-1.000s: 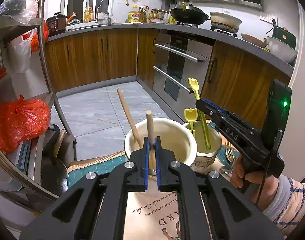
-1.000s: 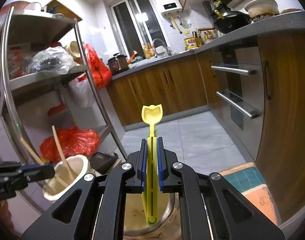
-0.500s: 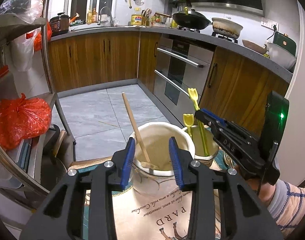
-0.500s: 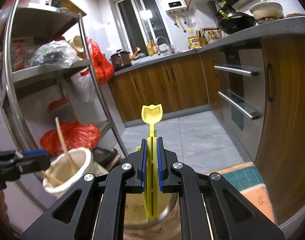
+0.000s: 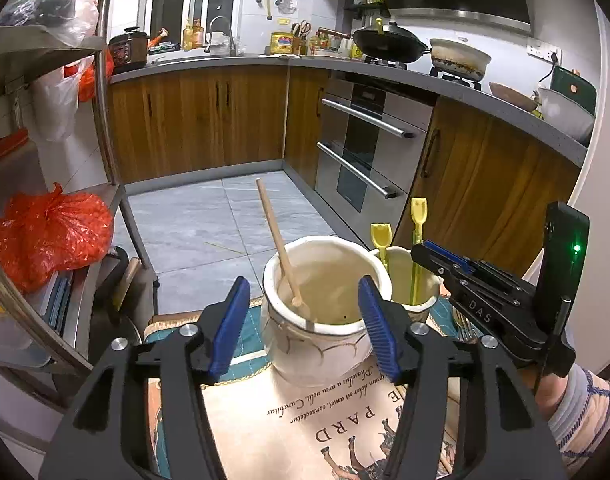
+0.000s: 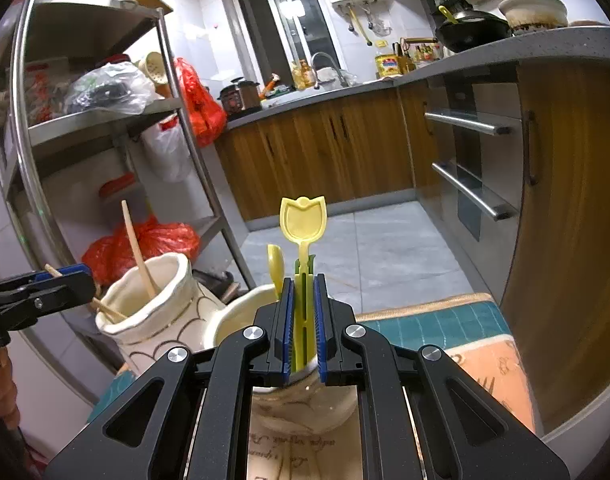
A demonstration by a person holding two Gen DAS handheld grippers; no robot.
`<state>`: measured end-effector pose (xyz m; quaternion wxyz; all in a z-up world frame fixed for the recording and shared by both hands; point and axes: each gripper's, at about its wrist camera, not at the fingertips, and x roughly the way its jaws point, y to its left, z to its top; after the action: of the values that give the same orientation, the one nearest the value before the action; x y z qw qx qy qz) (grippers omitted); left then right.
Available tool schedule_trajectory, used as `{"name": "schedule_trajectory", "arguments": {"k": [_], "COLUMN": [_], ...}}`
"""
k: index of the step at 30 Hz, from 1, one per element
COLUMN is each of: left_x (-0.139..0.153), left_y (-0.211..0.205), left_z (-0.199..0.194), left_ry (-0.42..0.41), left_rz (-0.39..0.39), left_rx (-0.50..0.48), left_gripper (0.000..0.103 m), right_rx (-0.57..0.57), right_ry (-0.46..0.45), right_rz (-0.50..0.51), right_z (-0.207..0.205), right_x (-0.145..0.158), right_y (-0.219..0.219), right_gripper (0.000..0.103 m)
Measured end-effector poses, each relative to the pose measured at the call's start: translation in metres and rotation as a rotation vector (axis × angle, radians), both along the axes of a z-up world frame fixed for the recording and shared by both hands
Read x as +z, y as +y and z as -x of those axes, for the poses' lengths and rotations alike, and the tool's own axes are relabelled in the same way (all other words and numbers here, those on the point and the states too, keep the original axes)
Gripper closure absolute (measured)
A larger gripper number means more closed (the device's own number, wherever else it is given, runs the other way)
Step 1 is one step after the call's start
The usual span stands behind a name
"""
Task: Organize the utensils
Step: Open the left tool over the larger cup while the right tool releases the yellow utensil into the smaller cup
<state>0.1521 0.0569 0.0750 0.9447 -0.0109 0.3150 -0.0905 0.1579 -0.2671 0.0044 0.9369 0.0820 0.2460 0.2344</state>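
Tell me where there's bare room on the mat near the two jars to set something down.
Bare mat lies in front of the big white jar, across the printed lettering between the left gripper fingers, whose jaws are opening. More lies right of the smaller jar, toward the wooden cabinet. Crowded: the jars stand close together, and forks lie just right of them.

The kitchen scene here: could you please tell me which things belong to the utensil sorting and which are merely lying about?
Job:
- large cream ceramic crock with long wooden stick
- smaller cream pot
- yellow tulip-topped plastic utensil, clamped in the right gripper
- left gripper, opening

Lying about:
- orange plastic bag
- black wok
- steel shelf rack
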Motion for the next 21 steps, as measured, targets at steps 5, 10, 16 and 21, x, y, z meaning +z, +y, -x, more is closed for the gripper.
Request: {"name": "schedule_trajectory", "arguments": {"k": [5, 10, 16, 21], "left_x": [0.000, 0.000, 0.002, 0.004], "left_y": [0.000, 0.001, 0.002, 0.002], "left_z": [0.002, 0.007, 0.011, 0.014], "left_ry": [-0.001, -0.003, -0.007, -0.015], "left_rz": [-0.001, 0.002, 0.009, 0.003], "left_rx": [0.001, 0.005, 0.011, 0.024], "left_gripper": [0.045, 0.043, 0.039, 0.028], "right_rx": [-0.008, -0.011, -0.023, -0.030], "right_ry": [0.013, 0.019, 0.025, 0.044], "right_rz": [0.011, 0.030, 0.033, 0.015], "right_z": [0.001, 0.002, 0.005, 0.008], "right_x": [-0.002, -0.001, 0.001, 0.004], "right_y": [-0.001, 0.000, -0.005, -0.015], "right_gripper": [0.092, 0.087, 0.071, 0.041]}}
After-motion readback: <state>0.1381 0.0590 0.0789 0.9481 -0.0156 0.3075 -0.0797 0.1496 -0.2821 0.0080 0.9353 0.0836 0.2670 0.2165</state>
